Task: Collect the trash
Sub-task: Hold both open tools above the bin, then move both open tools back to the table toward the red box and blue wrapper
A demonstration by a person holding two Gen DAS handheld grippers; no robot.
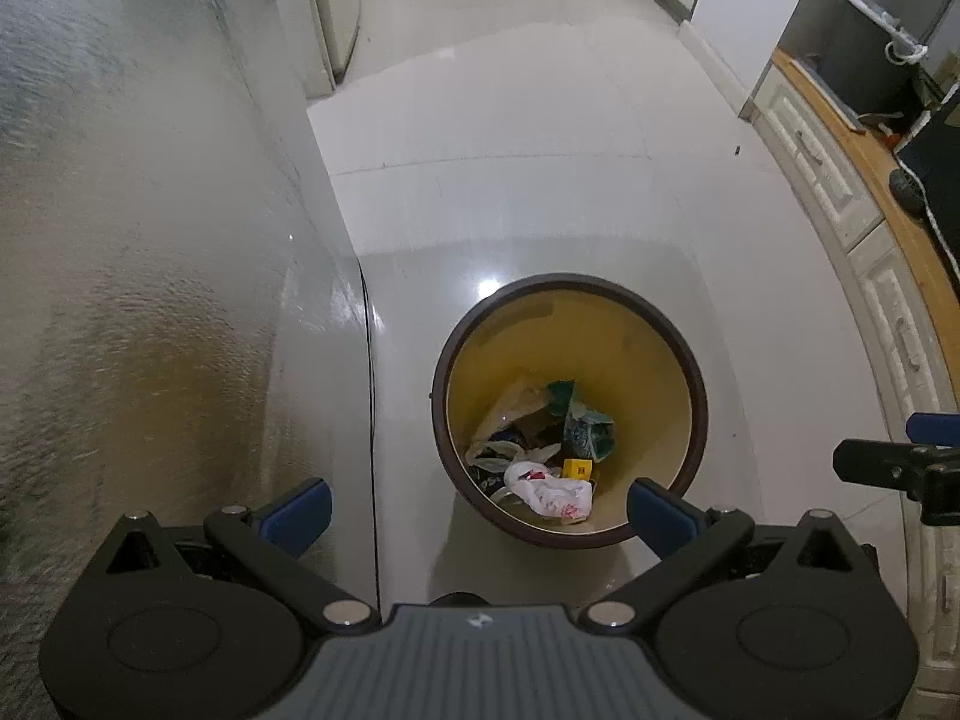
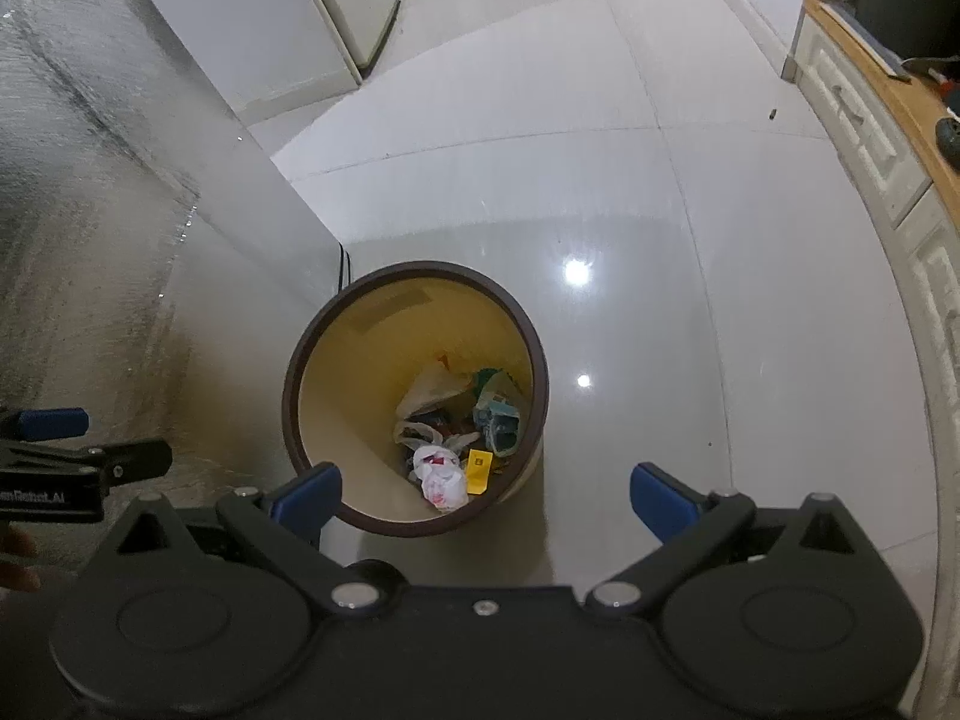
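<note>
Two hand-held grippers hang above a round trash bin [image 1: 569,414] standing on a glossy tiled kitchen floor [image 1: 540,180], both with their blue-padded fingers spread wide and nothing between them. The left gripper [image 1: 477,507] looks almost straight down the bin's mouth — its right pad overlaps the near rim, its left pad hangs over the floor beside the textured metal appliance side [image 1: 150,240]. The right gripper [image 2: 486,495] sits further to the bin's right: in its own view the bin [image 2: 414,399] lies left of centre, the left pad just over the near rim and the right pad out over bare tile.

The trash is already inside the bin, at the bottom of the yellow interior: a crumpled white plastic bag with red print [image 1: 549,492] nearest the tools, a small yellow carton [image 1: 578,469] just beside it, teal-patterned wrappers [image 1: 585,426] beyond, and a clear plastic bag [image 1: 510,408] toward the far left. No litter is plain on the floor apart from one tiny dark speck [image 1: 737,149] far off near the cabinet drawers [image 1: 816,162].

The relation that matters: the bin lies forward and below both tools, its axis upright and its mouth open toward them, with the left gripper the better centred — by that reading the nearer one for any reach in or grip on the dark brown rim. A black cable [image 1: 369,360] runs along the appliance's foot, close to the bin's left.
</note>
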